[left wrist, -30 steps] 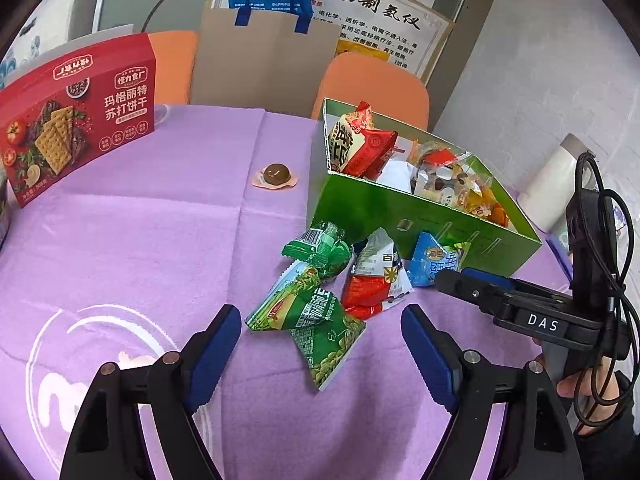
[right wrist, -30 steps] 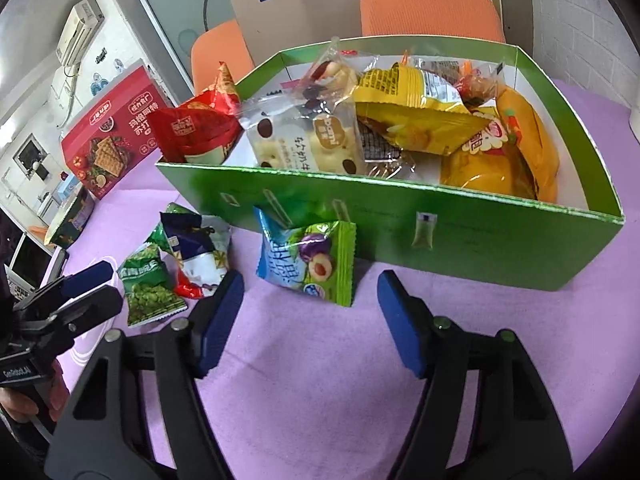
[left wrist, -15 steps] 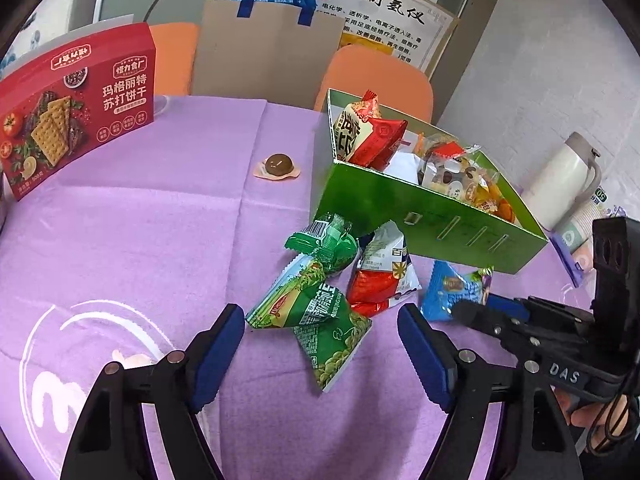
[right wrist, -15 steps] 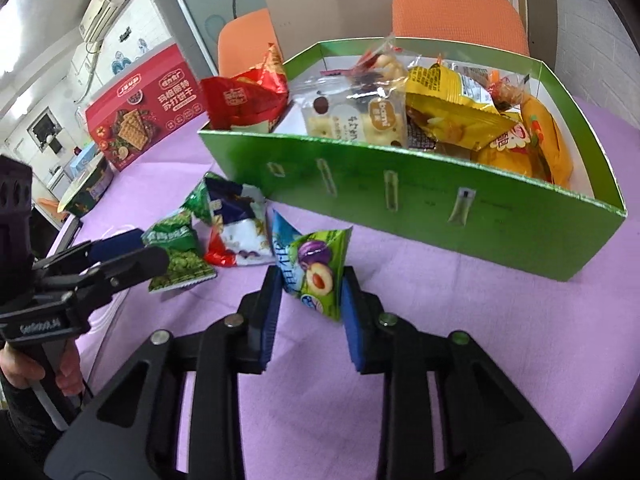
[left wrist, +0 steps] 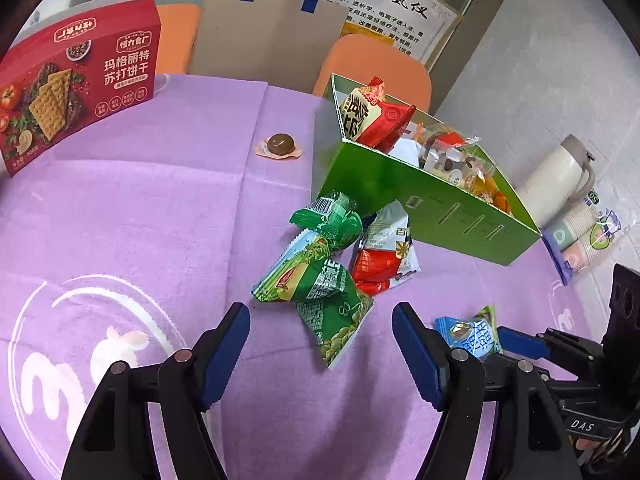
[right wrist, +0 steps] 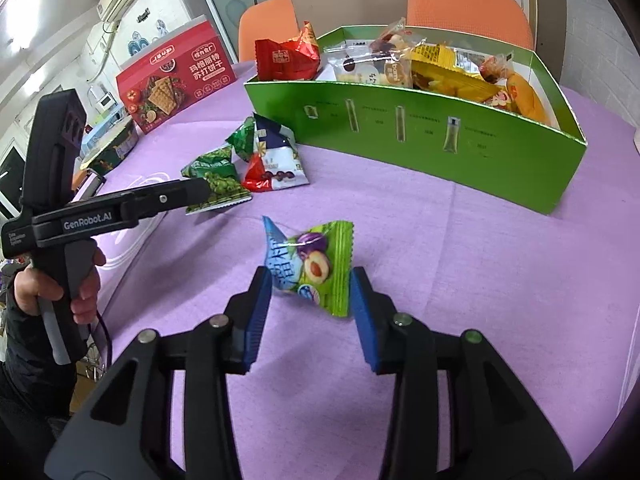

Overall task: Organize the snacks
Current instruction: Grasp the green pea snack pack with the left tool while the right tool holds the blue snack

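A green snack box (left wrist: 440, 208) (right wrist: 400, 140) filled with several packets stands on the purple cloth. My right gripper (right wrist: 310, 280) has a blue-green plum packet (right wrist: 308, 264) (left wrist: 472, 336) upright between its pads. Both pads touch it while the jaws are opening. My left gripper (left wrist: 320, 320) is open with its jaws closing, just short of the green pea packets (left wrist: 332, 312) (right wrist: 216, 176) and not touching them. Beside these lie a red-white packet (left wrist: 380, 256) (right wrist: 276, 164) and a dark green packet (left wrist: 328, 220). A brown jelly cup (left wrist: 280, 146) sits alone further back.
A red cracker box (left wrist: 80, 88) (right wrist: 180, 76) stands at the far left. A white flask (left wrist: 556, 184) and sleeved paper cups (left wrist: 580, 232) stand right of the green box. Orange chairs (right wrist: 468, 8) are behind the table. A hand (right wrist: 52, 292) grips the left tool.
My right gripper shut on the plum packet by the green box and drew it back toward the near side. The left gripper's jaws narrowed a little.
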Demonstrator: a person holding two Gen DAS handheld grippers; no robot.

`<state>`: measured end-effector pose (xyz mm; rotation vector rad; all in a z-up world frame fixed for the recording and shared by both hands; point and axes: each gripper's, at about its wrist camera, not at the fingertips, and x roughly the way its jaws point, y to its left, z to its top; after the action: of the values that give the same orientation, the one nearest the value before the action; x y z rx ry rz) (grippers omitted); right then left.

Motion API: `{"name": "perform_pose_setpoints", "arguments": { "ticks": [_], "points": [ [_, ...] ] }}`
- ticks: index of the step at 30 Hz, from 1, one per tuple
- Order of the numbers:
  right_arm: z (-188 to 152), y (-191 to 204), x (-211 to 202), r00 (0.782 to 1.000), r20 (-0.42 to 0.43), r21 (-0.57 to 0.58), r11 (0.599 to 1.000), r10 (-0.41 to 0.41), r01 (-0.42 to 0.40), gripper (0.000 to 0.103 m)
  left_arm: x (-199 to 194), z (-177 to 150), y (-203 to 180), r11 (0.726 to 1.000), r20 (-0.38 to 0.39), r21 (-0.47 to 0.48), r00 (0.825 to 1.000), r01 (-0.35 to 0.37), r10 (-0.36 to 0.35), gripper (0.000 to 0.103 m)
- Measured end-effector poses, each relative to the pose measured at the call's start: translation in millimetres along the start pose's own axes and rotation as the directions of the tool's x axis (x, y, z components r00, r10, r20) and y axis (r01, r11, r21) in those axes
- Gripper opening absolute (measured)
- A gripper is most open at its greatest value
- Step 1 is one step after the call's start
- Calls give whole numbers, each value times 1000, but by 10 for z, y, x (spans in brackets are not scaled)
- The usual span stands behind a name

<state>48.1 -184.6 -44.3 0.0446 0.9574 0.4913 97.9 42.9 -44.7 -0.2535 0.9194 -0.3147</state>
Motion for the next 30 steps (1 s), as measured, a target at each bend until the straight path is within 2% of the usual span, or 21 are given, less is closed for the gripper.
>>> {"name": "perform_pose_setpoints", "arguments": {
  "ticks": [2, 5, 7, 8, 9, 13, 17, 21, 30],
  "points": [
    [2, -30, -9, 1000, 1, 12, 1000, 1, -1, 43, 29, 52, -12, 1000, 5, -18, 1000, 12, -12, 75],
    [2, -40, -23, 1000, 3, 17, 1000, 2, -2, 45, 117, 122, -40, 1000, -1, 2, 1000, -12, 12, 75],
    [-3, -51, -32, 1000, 5, 19, 1000, 1, -1, 45, 164, 141, -19, 1000, -12, 7, 1000, -9, 9, 65],
    [-4, -53, -33, 1000, 6, 20, 1000, 3, -3, 45, 194, 141, 0, 1000, -28, 14, 1000, -11, 11, 52],
    [-2, -53, -28, 1000, 4, 20, 1000, 4, -4, 46, 189, 138, 17, 1000, -27, 24, 1000, 1, 0, 51],
    [10, -38, -12, 1000, -7, 5, 1000, 8, -8, 50, 115, 120, 100, 999, -41, 46, 999, -15, 17, 51],
    [61, -27, 3, 1000, -3, -6, 1000, 5, -5, 51, 39, 101, 170, 1000, -58, 28, 998, -13, 15, 52],
    [90, -17, 78, 1000, -17, 0, 1000, 12, -12, 52, 86, 85, 121, 998, -66, 51, 997, -22, 25, 60],
    [132, 45, 218, 1000, -19, -21, 1000, -3, 3, 57, 144, 131, 85, 998, -42, 54, 999, -27, 29, 60]
  ]
}}
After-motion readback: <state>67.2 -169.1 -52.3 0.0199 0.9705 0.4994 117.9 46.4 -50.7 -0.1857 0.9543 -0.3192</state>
